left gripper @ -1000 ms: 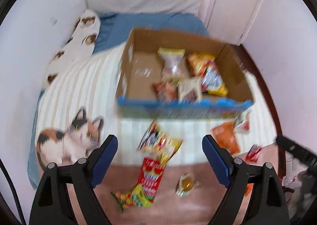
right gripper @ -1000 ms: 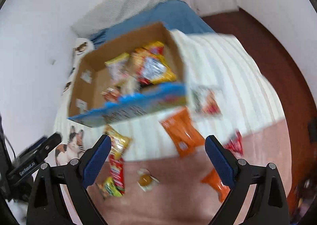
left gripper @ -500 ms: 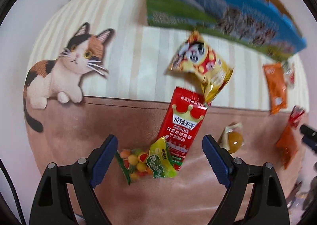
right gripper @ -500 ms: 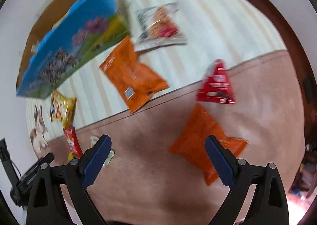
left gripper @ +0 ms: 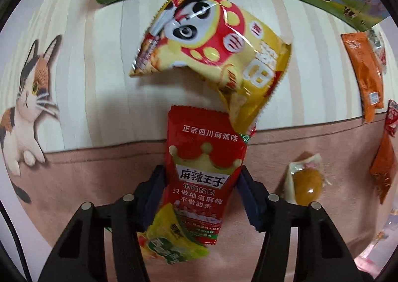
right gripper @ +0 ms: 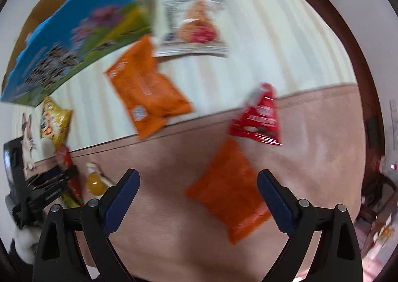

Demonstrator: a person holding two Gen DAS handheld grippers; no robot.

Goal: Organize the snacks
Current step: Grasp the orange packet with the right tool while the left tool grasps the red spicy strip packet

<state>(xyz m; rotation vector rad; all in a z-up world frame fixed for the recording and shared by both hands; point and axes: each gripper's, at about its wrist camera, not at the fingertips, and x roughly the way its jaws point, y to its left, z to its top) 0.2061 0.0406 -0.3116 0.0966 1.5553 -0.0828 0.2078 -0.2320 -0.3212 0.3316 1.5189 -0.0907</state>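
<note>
My left gripper [left gripper: 200, 192] is shut on a red crown-printed snack pouch [left gripper: 202, 167] lying on the bed; its blue pads press both sides. A yellow-green candy packet [left gripper: 171, 239] lies under the pouch's near end. A yellow panda chip bag [left gripper: 211, 51] lies just beyond. My right gripper [right gripper: 197, 197] is open and empty, hovering over an orange packet [right gripper: 231, 190] between its fingers. A red packet [right gripper: 260, 118], another orange packet [right gripper: 146, 85] and a clear cookie packet [right gripper: 194, 26] lie further off. The cardboard box [right gripper: 64, 43] stands behind.
A wrapped yellow jelly [left gripper: 307, 182] lies right of the red pouch. The bed has a cream striped cover [right gripper: 273, 33] and a pink band [right gripper: 311, 145] along its near edge, with a printed cat [left gripper: 24, 98] at left. Dark floor [right gripper: 353, 41] borders the bed at right.
My left gripper dropped down to the bed and closed on the red pouch. My right gripper moved lower and closer to the orange packet, still open.
</note>
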